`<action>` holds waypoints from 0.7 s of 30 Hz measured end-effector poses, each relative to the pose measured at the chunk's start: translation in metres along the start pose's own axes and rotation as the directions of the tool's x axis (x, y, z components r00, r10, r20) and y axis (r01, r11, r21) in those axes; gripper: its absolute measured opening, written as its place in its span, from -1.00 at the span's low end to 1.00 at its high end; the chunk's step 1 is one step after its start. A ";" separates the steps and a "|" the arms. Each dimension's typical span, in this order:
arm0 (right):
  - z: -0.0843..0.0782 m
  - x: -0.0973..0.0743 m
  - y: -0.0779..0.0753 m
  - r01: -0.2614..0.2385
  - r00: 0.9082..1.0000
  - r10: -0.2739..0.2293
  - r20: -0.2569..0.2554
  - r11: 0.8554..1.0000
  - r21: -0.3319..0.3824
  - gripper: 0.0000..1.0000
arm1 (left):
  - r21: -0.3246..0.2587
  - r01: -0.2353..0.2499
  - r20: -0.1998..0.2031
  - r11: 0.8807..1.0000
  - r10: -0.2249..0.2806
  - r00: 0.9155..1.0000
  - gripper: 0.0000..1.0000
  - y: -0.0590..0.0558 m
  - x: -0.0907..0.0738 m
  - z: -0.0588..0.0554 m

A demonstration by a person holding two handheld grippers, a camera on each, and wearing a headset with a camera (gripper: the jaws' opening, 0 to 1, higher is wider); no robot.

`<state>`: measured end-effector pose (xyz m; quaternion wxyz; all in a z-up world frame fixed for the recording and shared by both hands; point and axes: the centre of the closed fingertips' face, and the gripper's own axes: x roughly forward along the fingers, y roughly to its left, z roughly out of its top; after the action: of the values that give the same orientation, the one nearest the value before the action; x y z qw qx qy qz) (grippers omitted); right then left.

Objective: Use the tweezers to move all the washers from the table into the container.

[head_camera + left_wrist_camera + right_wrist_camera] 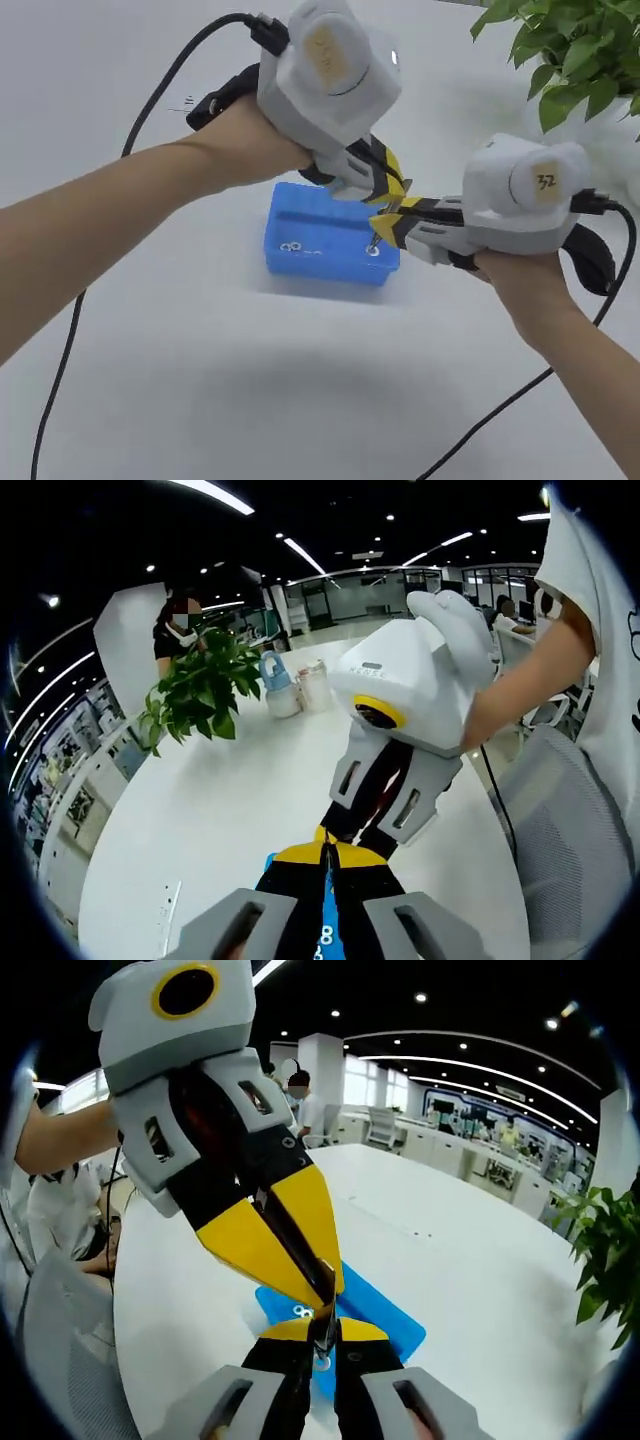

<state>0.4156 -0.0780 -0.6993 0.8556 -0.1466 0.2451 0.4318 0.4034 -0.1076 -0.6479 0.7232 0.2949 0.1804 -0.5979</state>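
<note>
A blue container (330, 262) sits on the white table (200, 380), with small washers (290, 247) lying inside it at the left. My left gripper (395, 190) comes down from above and my right gripper (385, 222) reaches in from the right. Their yellow tips meet over the container's right end. Both are shut on the thin tweezers (380, 228), whose tip points down at a washer (372, 250) in the container. In the right gripper view my right gripper (322, 1332) pinches the tweezers (322, 1345) above the blue container (385, 1322), under the left gripper (325, 1280).
A leafy plant (580, 50) stands at the table's back right. Black cables (60, 370) trail off both grippers across the table. In the left gripper view, bottles (283, 685) stand far back beside the plant (200, 690), and a grey chair (570, 820) is at the right.
</note>
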 end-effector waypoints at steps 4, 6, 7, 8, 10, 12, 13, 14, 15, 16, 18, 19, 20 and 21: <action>-0.004 0.014 -0.004 0.004 1.000 -0.004 0.007 1.000 0.009 -0.94 | -0.013 -0.024 -0.017 1.000 0.024 1.000 -1.00 0.008 0.006 -0.012; -0.009 0.023 -0.004 0.004 1.000 -0.004 0.002 1.000 0.021 -0.93 | -0.017 -0.034 -0.028 0.999 0.034 0.999 -1.00 0.012 0.012 -0.022; -0.011 0.026 -0.004 0.004 1.000 -0.004 -0.002 1.000 0.019 -0.93 | -0.022 -0.039 -0.036 0.999 0.038 0.999 -1.00 0.010 0.013 -0.025; -0.014 0.030 -0.005 0.002 1.000 -0.002 -0.008 1.000 0.023 -0.93 | -0.023 -0.043 -0.042 0.999 0.042 0.998 -1.00 0.010 0.015 -0.029; -0.020 0.037 -0.006 0.006 1.000 -0.005 -0.011 1.000 0.031 -0.93 | -0.032 -0.060 -0.051 0.998 0.058 0.997 -1.00 0.012 0.018 -0.039; -0.025 0.045 -0.004 -0.006 1.000 0.007 -0.022 0.999 0.050 -0.93 | -0.048 -0.062 -0.064 0.997 0.059 0.996 -1.00 0.011 0.021 -0.048; -0.029 0.050 -0.003 -0.008 1.000 0.010 -0.029 0.999 0.052 -0.93 | -0.063 -0.056 -0.072 0.996 0.051 0.996 -1.00 0.010 0.022 -0.052; -0.031 0.052 -0.001 -0.012 0.999 0.013 -0.035 0.999 0.052 -0.93 | -0.067 -0.053 -0.079 0.996 0.048 0.996 -1.00 0.009 0.024 -0.056; -0.034 0.054 0.001 -0.015 0.999 0.018 -0.044 0.998 0.055 -0.93 | -0.069 -0.051 -0.085 0.996 0.045 0.995 -1.00 0.009 0.024 -0.059; -0.037 0.057 0.002 -0.017 0.998 0.019 -0.052 0.998 0.055 -0.93 | -0.078 -0.048 -0.088 0.996 0.041 0.995 -1.00 0.007 0.026 -0.062; -0.042 0.060 0.003 -0.023 0.997 0.027 -0.067 0.998 0.052 -0.93 | -0.079 -0.044 -0.096 0.996 0.036 0.995 -1.00 0.005 0.028 -0.067; -0.044 0.061 0.004 -0.030 0.997 0.034 -0.075 0.998 0.057 -0.92 | -0.080 -0.041 -0.100 0.996 0.033 0.994 -1.00 0.003 0.029 -0.069; -0.045 0.062 0.005 -0.030 0.996 0.034 -0.078 0.998 0.055 -0.92 | -0.082 -0.042 -0.101 0.996 0.033 0.994 -1.00 0.002 0.030 -0.070; -0.047 0.062 0.006 -0.031 0.996 0.035 -0.084 0.998 0.047 -0.92 | -0.082 -0.042 -0.103 0.996 0.034 0.994 -1.00 0.001 0.030 -0.070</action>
<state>0.4288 -0.0547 -0.7729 0.8404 -0.1411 0.2932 0.4335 0.4173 -0.0848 -0.7196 0.7360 0.2977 0.2362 -0.5603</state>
